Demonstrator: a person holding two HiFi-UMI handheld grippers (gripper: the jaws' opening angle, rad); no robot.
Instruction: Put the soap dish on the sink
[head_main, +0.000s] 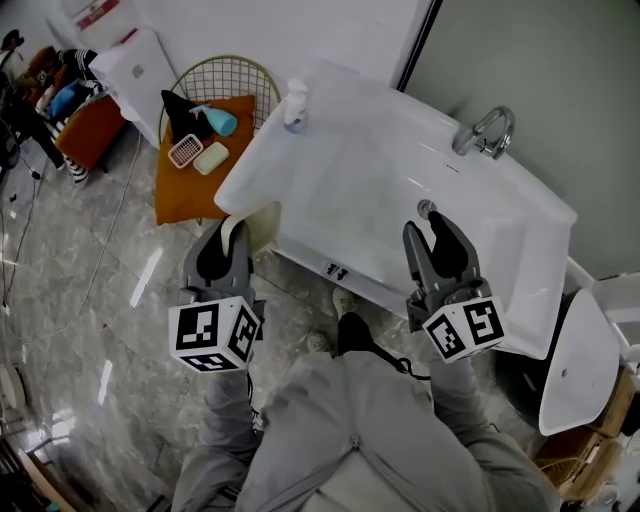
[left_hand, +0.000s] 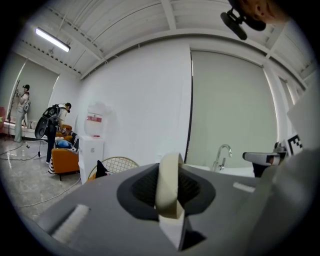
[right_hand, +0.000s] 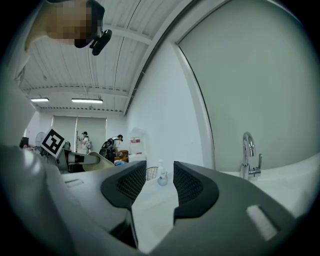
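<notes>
My left gripper (head_main: 230, 236) is shut on a cream soap dish (head_main: 262, 226), held just off the front left corner of the white sink (head_main: 330, 190). In the left gripper view the soap dish (left_hand: 169, 186) stands edge-on, pinched between the jaws of the left gripper (left_hand: 170, 200). My right gripper (head_main: 437, 243) hovers over the sink's front rim, below the drain, open and holding nothing. The right gripper view shows that gripper (right_hand: 160, 189) with its jaws apart and the sink (right_hand: 155, 205) beyond them.
A soap dispenser (head_main: 295, 105) stands on the sink's left back corner and a chrome tap (head_main: 485, 132) at the back right. An orange wire-backed chair (head_main: 185, 195) at left holds a pink ridged dish (head_main: 185, 151), a green soap (head_main: 211, 158) and a blue bottle (head_main: 220, 121). A white toilet (head_main: 575, 360) is at right.
</notes>
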